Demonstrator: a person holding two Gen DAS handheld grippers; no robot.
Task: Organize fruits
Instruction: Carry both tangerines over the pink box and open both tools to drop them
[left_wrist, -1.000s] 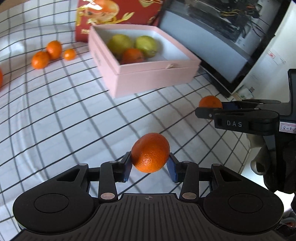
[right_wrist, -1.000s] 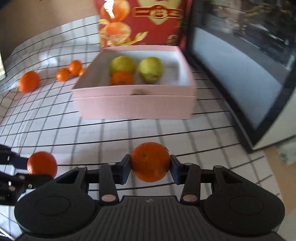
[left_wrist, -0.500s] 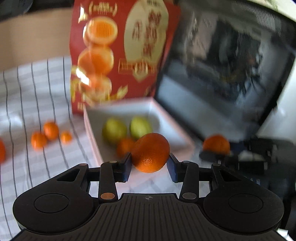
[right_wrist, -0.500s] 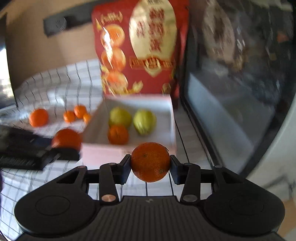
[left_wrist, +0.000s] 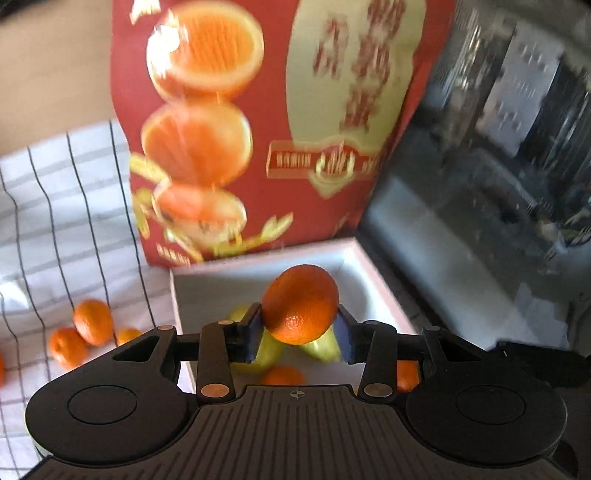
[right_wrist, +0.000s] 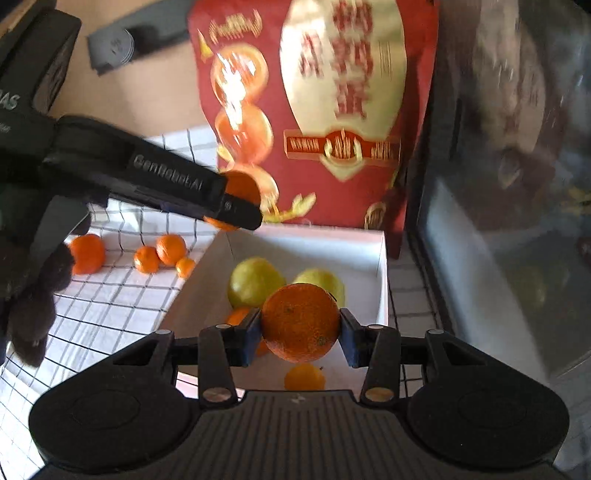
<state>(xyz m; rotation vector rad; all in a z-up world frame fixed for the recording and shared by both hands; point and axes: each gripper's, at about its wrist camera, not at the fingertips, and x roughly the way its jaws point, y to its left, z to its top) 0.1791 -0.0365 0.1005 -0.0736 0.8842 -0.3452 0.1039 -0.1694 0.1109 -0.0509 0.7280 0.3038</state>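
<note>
Now, far on my left, four small oranges (right_wrist: 147, 254) lie loose on the checked cloth (right_wrist: 110, 295) of the bench, waiting their turn. Next to them my left hand-held gripper (left_wrist: 300, 328) is closed on an orange (left_wrist: 300, 304), its pads pressing both sides, so the round fruit cannot roll out while I carry it. I hold it above the far part of the pink box (left_wrist: 177, 295); I judge this is so it can fall inside. In the box lie two green-yellow fruits (right_wrist: 255, 282) and some orange ones (right_wrist: 304, 376), grouped near the middle. More to the right, my right hand-held gripper (right_wrist: 301, 332) is closed on a second orange (right_wrist: 300, 322), held over the near part of the box. Behind the box a red carton (right_wrist: 332, 110) stands upright, and at the right is a dark glass door (right_wrist: 498, 184).
</note>
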